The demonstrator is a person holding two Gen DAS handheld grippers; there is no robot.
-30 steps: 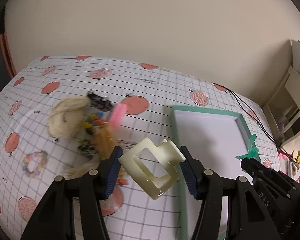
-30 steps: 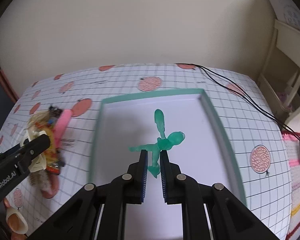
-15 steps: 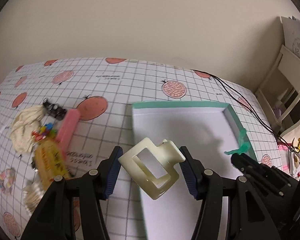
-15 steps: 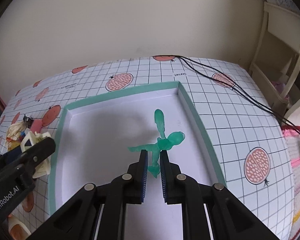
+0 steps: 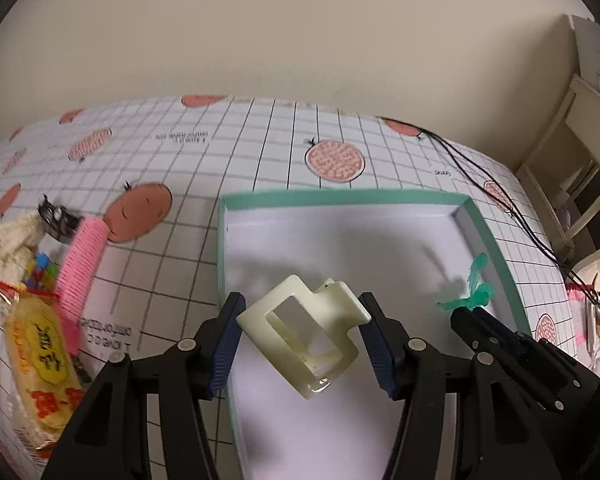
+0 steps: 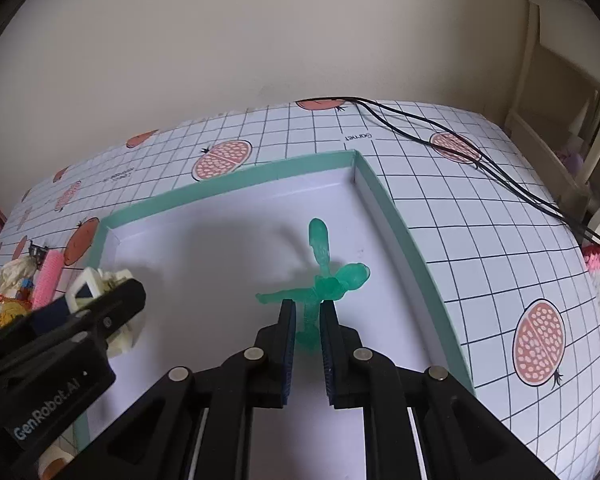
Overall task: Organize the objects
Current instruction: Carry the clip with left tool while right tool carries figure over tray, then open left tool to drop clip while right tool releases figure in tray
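Both grippers now hang over the white floor of the teal-rimmed tray point(image 5: 340, 199), and this is the change. One second ago our left gripper point(image 5: 302, 340) was over the checked tablecloth point(image 5: 236, 140), with the pile of small things just ahead of it. Since then we have carried it to the right, so the pile now lies well off to its left and the tray floor is directly under its load. Its fingers are clamped on the two sides of the cream hair claw point(image 5: 304, 336), which sits tilted between the blue pads.

Our right gripper point(image 6: 306, 332) was already over the tray and is now closer to the far right corner. It pinches the green figurine point(image 6: 324, 280) narrowly by its lower part. We judge that both things are ready to be released into the tray.

We count one tray, with nothing lying in it yet, and two things carried. In the pile we can count one pink comb point(image 5: 80, 264), one yellow snack packet point(image 5: 46, 364), one cream cloth bundle point(image 5: 8, 244), one dark clip point(image 5: 58, 218) and some coloured beads that are too small to count. Two black cables point(image 6: 480, 160) run past the tray, ahead of our right gripper and to its right.
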